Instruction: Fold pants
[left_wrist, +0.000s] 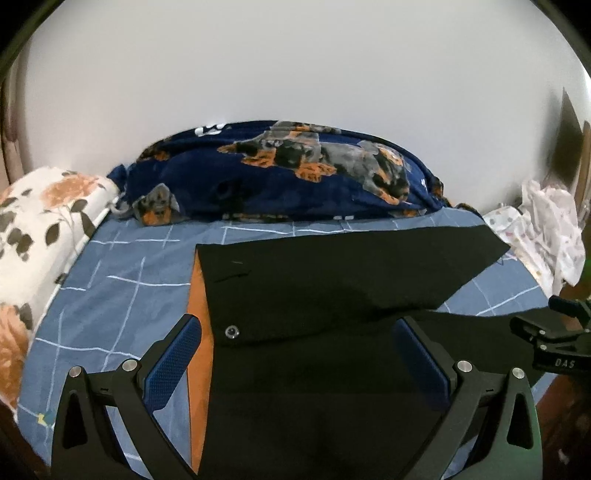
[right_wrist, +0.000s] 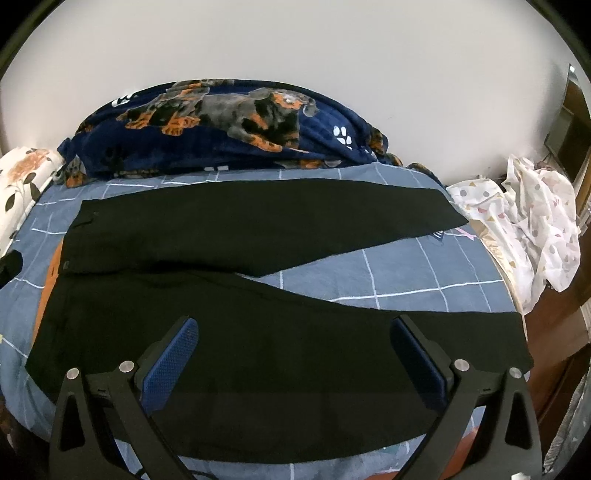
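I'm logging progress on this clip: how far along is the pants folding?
Barely begun. Done: the black pants lie spread flat on the blue checked bedsheet, legs splayed apart in a V, no fold made. In hand: nothing; the left gripper and right gripper are both open above the fabric. Left: bring one leg onto the other, then fold lengthwise.

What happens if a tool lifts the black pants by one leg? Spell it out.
The flat black fabric pants lie limp and thin on the blue checked bedsheet, so a lifted leg would probably droop and drag the rest. They look light. With both legs splayed apart, one may trail behind.
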